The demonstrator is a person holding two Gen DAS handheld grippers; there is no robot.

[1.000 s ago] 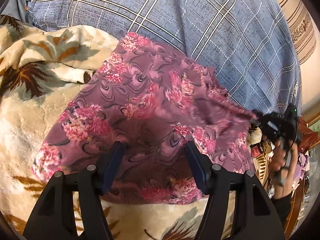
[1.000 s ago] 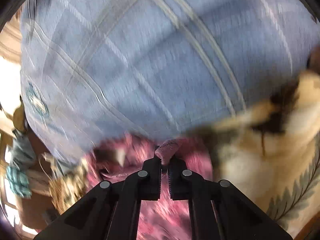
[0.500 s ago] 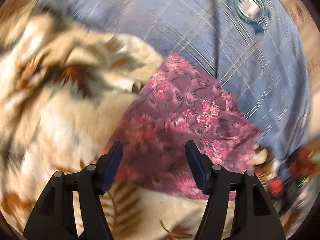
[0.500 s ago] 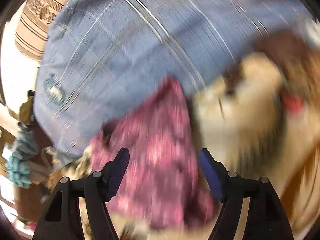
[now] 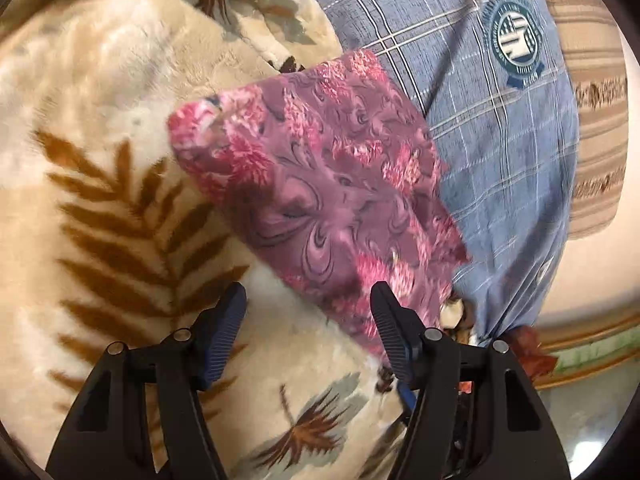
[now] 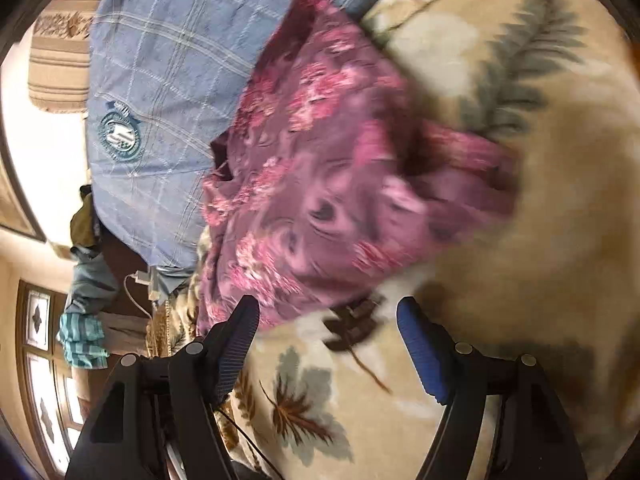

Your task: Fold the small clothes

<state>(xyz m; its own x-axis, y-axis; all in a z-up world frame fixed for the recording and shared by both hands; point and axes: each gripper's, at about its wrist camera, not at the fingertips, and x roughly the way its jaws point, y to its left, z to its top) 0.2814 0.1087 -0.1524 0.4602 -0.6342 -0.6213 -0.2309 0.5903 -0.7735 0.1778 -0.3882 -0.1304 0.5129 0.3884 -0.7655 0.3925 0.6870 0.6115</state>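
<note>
A small purple garment with pink flowers [image 5: 332, 192] lies folded on a cream blanket with brown leaf prints [image 5: 100, 208]. My left gripper [image 5: 308, 312] is open and empty just in front of the garment's near edge. In the right wrist view the same garment [image 6: 320, 200] lies ahead, and my right gripper [image 6: 328, 324] is open and empty at its near edge, above the blanket [image 6: 540, 280].
A person in a blue checked shirt [image 5: 492, 128] stands against the bed right behind the garment; the shirt also shows in the right wrist view [image 6: 160, 80]. A striped curtain [image 5: 596, 100] hangs beyond. Hanging clothes and a door [image 6: 84, 320] are at the far left.
My right gripper was shut on a corner of the garment, then opened and let go. Both grippers pulled back, and the garment now lies as a smaller folded shape.
</note>
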